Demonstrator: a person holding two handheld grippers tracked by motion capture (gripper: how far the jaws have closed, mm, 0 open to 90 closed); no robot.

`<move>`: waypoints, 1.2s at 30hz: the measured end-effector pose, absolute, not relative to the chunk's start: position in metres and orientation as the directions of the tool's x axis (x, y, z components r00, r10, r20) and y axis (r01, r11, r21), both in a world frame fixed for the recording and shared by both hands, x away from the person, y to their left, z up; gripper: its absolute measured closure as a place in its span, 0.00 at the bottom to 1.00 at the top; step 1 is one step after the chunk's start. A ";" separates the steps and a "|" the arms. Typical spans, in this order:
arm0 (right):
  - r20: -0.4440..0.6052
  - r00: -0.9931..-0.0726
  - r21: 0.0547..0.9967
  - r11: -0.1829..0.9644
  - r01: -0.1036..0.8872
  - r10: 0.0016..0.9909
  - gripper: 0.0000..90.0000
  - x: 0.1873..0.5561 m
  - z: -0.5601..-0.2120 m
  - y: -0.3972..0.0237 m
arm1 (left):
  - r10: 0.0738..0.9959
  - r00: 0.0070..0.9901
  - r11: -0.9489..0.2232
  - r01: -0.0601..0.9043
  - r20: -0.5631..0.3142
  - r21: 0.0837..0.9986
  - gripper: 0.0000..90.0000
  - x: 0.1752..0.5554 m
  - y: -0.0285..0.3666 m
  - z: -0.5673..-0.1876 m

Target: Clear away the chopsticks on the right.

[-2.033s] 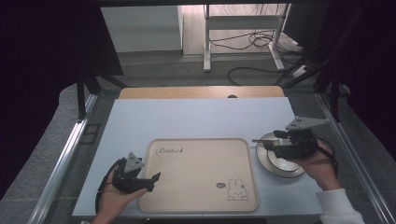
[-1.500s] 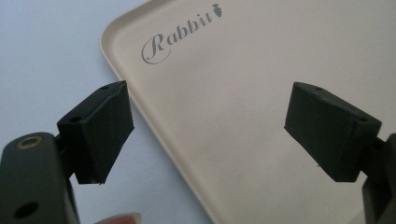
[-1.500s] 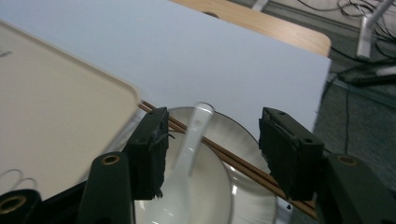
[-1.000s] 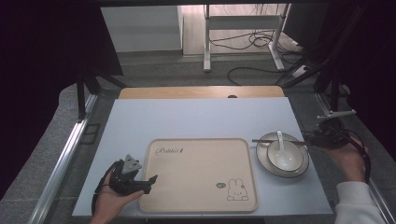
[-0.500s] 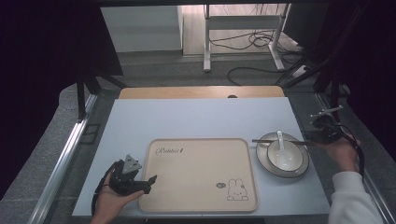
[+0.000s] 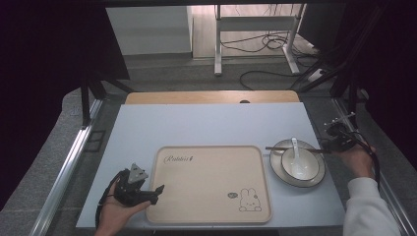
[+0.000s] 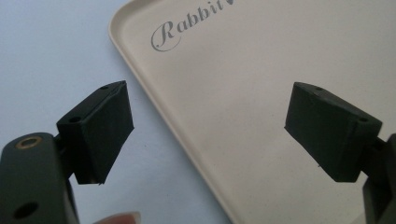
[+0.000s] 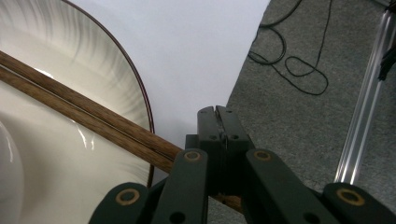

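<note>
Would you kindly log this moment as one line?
right tool: shut on chopsticks | chopsticks: across plate | left tool: open at tray edge

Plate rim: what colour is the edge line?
A thin dark brown line edges the pale plate, clearest in the right gripper view.

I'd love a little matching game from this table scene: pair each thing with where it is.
Things:
1. spoon
2. chopsticks
3. bowl
4. tray

Places:
A. standing on the plate
B. lying across the plate, one end between the shut right tongs
C. in the middle of the table, under the open left tongs
D. resting in the bowl

Pairs: 1-D, 2-B, 3-A, 4-C
</note>
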State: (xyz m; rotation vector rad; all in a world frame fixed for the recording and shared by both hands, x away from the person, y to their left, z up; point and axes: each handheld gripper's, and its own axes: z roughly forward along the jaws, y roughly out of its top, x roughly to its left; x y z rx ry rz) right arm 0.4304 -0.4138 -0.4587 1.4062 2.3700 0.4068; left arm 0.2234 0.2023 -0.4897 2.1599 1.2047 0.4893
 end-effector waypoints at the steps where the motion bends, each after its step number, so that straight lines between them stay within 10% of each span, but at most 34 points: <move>1: -0.149 -0.445 0.415 0.464 0.782 0.883 0.99 0.430 -0.459 -0.415 | 0.855 0.518 -0.400 0.631 0.023 0.665 0.17 0.223 0.203 -0.490; 36: -0.145 -0.425 0.370 0.447 0.814 0.893 0.99 0.365 -0.456 -0.418 | 0.850 0.527 -0.403 0.626 0.020 0.668 0.17 0.224 0.205 -0.488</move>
